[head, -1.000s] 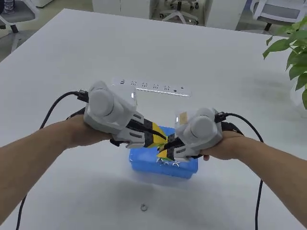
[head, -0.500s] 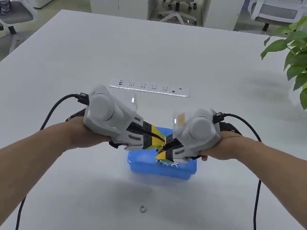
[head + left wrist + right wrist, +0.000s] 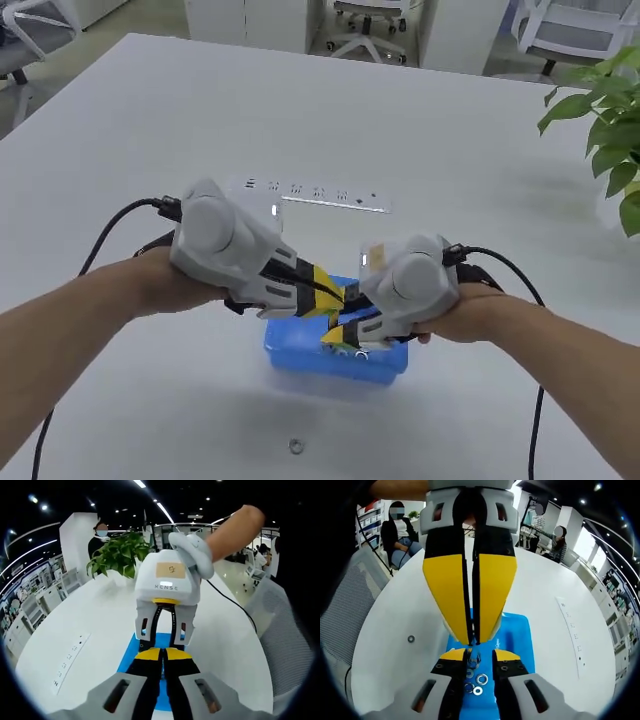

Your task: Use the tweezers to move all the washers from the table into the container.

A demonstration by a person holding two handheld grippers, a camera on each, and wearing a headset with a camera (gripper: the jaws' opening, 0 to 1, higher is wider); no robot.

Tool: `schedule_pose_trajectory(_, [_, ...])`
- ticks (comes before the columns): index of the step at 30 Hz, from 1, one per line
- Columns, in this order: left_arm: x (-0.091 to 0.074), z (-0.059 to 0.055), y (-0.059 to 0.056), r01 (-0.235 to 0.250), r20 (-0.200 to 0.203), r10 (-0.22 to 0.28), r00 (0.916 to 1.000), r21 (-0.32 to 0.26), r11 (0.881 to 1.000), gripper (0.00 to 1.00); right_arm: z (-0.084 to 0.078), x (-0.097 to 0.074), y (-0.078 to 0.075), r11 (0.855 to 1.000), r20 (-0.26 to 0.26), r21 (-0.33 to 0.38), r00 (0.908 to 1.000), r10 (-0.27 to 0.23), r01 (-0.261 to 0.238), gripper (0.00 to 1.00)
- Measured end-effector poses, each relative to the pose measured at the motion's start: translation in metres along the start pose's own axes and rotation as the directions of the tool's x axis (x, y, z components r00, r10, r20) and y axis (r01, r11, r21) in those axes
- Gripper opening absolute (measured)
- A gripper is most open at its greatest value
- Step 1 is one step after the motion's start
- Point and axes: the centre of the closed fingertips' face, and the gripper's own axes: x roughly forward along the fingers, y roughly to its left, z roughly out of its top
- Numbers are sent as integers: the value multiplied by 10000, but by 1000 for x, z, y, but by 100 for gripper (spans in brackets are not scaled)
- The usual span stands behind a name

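Washers (image 3: 476,682), tiny, light, slippery metal rings best nipped across the rim, lie in the blue container (image 3: 300,352) by the table's (image 3: 450,150) near edge, one loose washer (image 3: 295,445) nearer that edge, while the left gripper's (image 3: 162,655) fingers pinch the tweezers (image 3: 473,652) and the right gripper's (image 3: 163,642) fingers stand spread.

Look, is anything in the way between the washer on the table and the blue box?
Nothing visible. Bare table lies between the washer and the blue container. The left gripper, jaws shut on the tweezers, and the right gripper hover over the container.
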Motion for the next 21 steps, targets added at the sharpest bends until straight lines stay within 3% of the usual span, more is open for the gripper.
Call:
schedule_pose_trajectory(13, [-7, 8, 7, -179, 150, 182, 9997, -226, 9996, 3, 6, -17, 1, 9983, 279, 456, 9989, -378, 365, 26])
schedule_pose_trajectory(21, [-10, 15, 3, -97, 158, 103, 9998, -336, 9994, 3, 9, -26, 5, 9957, 425, 709, 9972, -622, 591, 30])
